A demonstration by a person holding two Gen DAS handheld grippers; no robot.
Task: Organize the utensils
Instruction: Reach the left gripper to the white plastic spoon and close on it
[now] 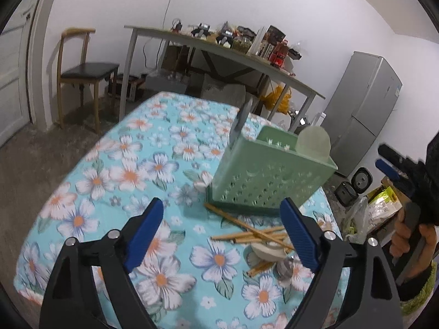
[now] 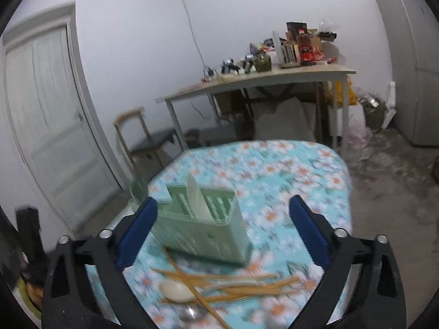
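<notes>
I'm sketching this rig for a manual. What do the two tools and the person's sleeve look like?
Both match: the left tool and right tool have black angular arms with triangular cut-outs, silver round bolts at the joints, and ribbed blue pads on the fingers. The sleeve is dark with a fuzzy green cuff.

The worktop [image 1: 115,164] is covered in printed cloth, matt, turquoise with white and orange flowers. On it stands a utensil caddy [image 1: 263,181] of pale green plastic, smooth with a dull sheen, its walls pierced with small holes. Bamboo chopsticks [image 1: 255,233] lie beside it, bare light wood, matt. A white spoon [image 2: 175,290] among them looks glazed and glossy, like ceramic; a metal spoon [image 2: 192,314] has a polished grey bowl. Each tool, left [image 1: 222,235] and right [image 2: 223,233], has matt black plastic arms, ribbed blue pads and bright metal screws. The floor [image 1: 33,150] looks like rough bare concrete.
</notes>
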